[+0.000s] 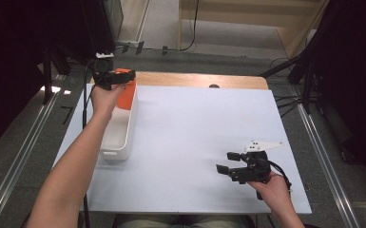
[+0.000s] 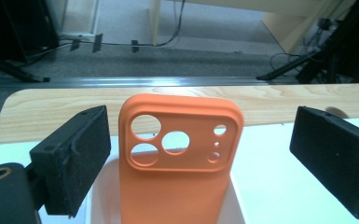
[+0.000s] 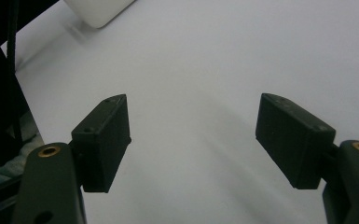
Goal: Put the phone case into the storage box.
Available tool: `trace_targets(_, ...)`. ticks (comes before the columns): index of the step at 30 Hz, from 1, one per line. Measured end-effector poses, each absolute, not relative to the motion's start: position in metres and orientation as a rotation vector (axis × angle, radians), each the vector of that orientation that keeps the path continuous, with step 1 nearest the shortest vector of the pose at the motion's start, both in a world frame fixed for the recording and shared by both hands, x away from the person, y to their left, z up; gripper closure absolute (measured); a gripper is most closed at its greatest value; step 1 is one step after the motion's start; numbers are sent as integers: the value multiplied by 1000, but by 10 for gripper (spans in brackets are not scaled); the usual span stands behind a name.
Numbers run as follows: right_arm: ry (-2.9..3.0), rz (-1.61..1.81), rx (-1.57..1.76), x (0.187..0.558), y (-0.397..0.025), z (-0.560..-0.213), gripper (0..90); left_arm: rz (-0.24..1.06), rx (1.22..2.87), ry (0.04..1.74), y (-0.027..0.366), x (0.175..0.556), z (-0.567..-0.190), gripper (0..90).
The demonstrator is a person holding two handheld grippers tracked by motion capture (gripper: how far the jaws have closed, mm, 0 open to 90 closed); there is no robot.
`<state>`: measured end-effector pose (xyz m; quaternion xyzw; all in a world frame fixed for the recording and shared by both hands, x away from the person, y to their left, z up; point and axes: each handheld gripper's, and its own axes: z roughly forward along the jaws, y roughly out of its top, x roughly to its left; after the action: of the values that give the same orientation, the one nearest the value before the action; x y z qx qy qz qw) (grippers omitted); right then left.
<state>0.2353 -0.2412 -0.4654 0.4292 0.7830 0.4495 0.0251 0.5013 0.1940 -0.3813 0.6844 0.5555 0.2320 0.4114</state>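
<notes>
An orange phone case [image 2: 179, 163] stands upright in the far end of a white bin [image 1: 119, 137], leaning on its end wall; its camera holes face the left gripper's camera. In the high view the orange phone case [image 1: 126, 95] sits at the table's far left. My left gripper [image 1: 119, 78] is open just above the case, and in the left gripper view the left gripper [image 2: 205, 158] has its jaws wide apart on either side of the case without touching it. My right gripper [image 1: 226, 164] hangs open over the white sheet at the front right, with nothing between its jaws [image 3: 196, 140].
The white sheet [image 1: 195, 133] covers most of the wooden table [image 1: 195, 80]. The long white bin lies along the sheet's left edge. Cables and stands crowd the floor beyond the table. A corner of the bin [image 3: 100, 11] shows far off in the right gripper view.
</notes>
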Motion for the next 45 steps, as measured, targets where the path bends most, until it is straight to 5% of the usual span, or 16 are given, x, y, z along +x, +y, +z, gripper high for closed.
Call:
trace_targets(26,2424,1378,1323,235,-241,-466,251,182,1871,1262,208,472,-351,52)
trace_targets(45,2435,1376,1331,234,-240,-467,251,74,2041,958,194,439,-344,133)
